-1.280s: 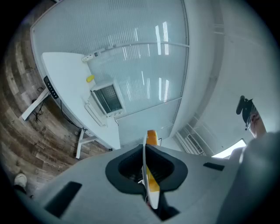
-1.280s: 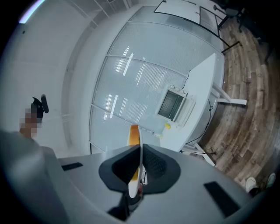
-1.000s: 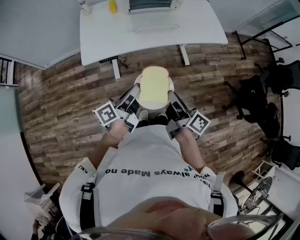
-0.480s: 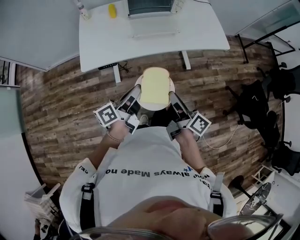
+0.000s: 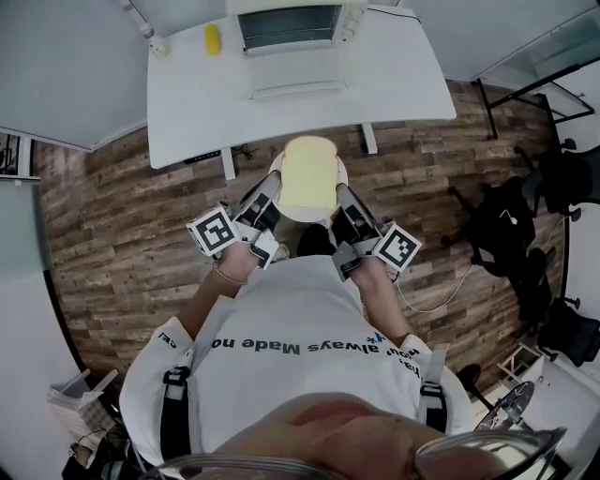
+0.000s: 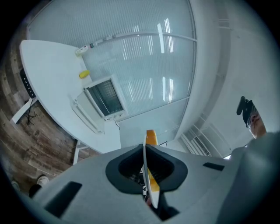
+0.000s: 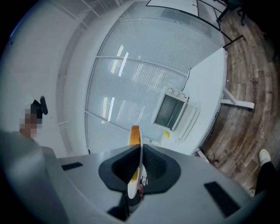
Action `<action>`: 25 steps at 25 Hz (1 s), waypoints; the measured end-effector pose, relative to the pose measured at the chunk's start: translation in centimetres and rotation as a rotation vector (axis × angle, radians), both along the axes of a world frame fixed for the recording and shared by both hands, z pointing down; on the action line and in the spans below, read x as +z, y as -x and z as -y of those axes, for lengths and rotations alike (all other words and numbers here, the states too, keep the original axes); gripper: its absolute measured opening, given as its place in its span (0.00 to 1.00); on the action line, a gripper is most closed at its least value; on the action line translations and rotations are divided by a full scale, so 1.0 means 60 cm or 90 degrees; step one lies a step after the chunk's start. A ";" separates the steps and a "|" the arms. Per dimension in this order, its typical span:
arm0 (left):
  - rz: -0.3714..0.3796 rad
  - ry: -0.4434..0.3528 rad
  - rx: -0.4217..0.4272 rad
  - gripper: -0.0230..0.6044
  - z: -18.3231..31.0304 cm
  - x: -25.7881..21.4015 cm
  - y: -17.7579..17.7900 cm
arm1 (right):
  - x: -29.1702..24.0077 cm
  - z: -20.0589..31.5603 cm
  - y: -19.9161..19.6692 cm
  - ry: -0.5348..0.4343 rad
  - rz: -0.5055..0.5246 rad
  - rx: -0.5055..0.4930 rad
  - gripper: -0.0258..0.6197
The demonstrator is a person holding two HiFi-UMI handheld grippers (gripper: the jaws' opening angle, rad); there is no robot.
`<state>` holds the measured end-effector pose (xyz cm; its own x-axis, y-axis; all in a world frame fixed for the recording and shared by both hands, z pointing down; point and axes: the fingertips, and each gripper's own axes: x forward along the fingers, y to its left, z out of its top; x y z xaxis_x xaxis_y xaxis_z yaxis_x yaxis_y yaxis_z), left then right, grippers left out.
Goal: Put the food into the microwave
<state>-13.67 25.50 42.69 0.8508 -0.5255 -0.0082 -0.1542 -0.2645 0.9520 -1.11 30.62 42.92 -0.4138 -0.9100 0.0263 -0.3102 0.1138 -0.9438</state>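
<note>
Holding plate [image 5: 307, 216] with bread slice [image 5: 308, 172] over the floor [image 5: 122, 216], well short of microwave [image 5: 289, 26] on tabletop [image 5: 394, 75], door apparently down. Left gripper [image 5: 266, 197] and right gripper [image 5: 345, 201] each clamped on opposite rim edges, probably to keep the plate level

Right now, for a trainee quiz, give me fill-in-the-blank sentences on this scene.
The left gripper and right gripper both clamp the ___ rim.
On the plate lies a slice of ___.
The microwave stands on a white ___.
In the head view, the yellow thing lies ___ of the microwave.
Missing: plate; bread; table; left.
</note>
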 end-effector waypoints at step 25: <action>0.011 0.021 -0.059 0.07 0.168 0.020 -0.287 | 0.024 0.186 -0.295 0.024 0.008 -0.054 0.07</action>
